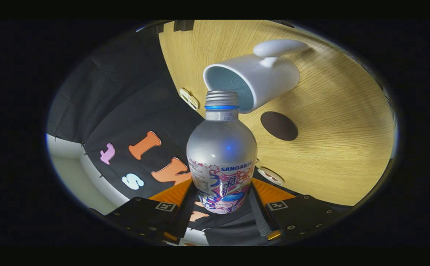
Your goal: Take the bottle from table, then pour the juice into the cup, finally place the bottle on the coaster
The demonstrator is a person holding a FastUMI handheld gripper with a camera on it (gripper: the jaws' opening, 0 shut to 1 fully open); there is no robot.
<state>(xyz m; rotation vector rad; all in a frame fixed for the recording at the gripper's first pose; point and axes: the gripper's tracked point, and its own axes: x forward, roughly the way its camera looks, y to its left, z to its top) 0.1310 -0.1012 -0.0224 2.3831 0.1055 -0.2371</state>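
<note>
- gripper (220,201) pinches the bottle (221,155) between both fingers, low on its label
- bottle mouth reaches the rim of the cup (253,79); coaster (279,126) lies on the table (340,140) beside the cup

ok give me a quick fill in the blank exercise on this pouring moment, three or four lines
1. The gripper is shut on the ____, both fingers pressing on its lower body.
2. The bottle's open mouth is tilted toward the white ____.
3. The dark round coaster lies on the wooden ____, close beside the cup.
4. The cup has one ____, on the side facing away from the coaster.

Missing words: bottle; cup; table; handle
</note>
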